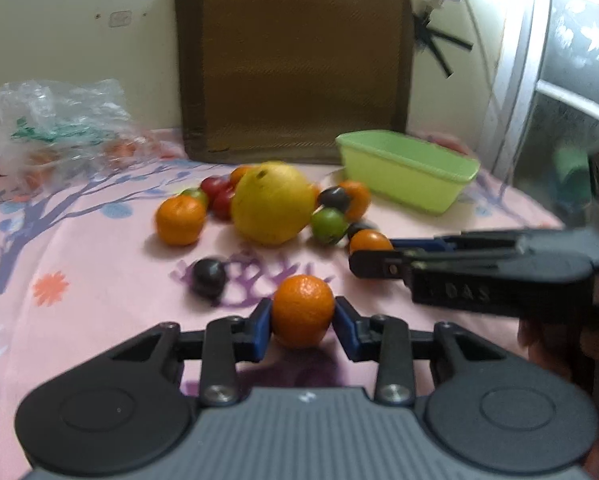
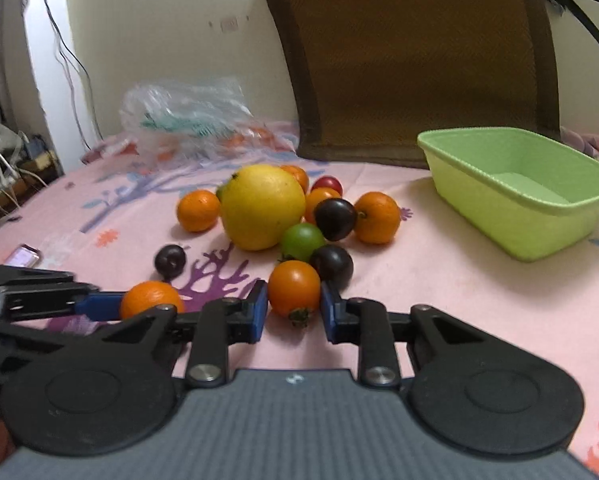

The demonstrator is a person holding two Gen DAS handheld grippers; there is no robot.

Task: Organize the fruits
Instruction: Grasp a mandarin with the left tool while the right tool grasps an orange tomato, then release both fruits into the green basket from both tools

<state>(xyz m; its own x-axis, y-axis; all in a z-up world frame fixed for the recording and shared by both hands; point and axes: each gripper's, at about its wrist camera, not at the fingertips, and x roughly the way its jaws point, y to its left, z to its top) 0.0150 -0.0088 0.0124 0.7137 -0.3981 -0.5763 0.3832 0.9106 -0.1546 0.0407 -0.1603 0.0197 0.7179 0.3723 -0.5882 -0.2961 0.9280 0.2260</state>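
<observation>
Both tools grip fruit on the pink floral sheet [image 2: 439, 300]. The left tool [image 1: 302, 322] has its blue pads closed against the sides of a mandarin [image 1: 302, 311]; the right tool [image 2: 293, 307] is closed on an orange tomato [image 2: 294, 289], stem end toward the camera. From the right tool the green tub [image 2: 519, 196] lies at two o'clock, open side up and apparently empty, with its long axis running toward four o'clock; the right hand looks the nearer to it. The loose pile around the big yellow fruit [image 2: 262, 206] sits at twelve o'clock. A clear plastic bag [image 2: 187, 120] lies at eleven o'clock, with blurred orange shapes inside.
</observation>
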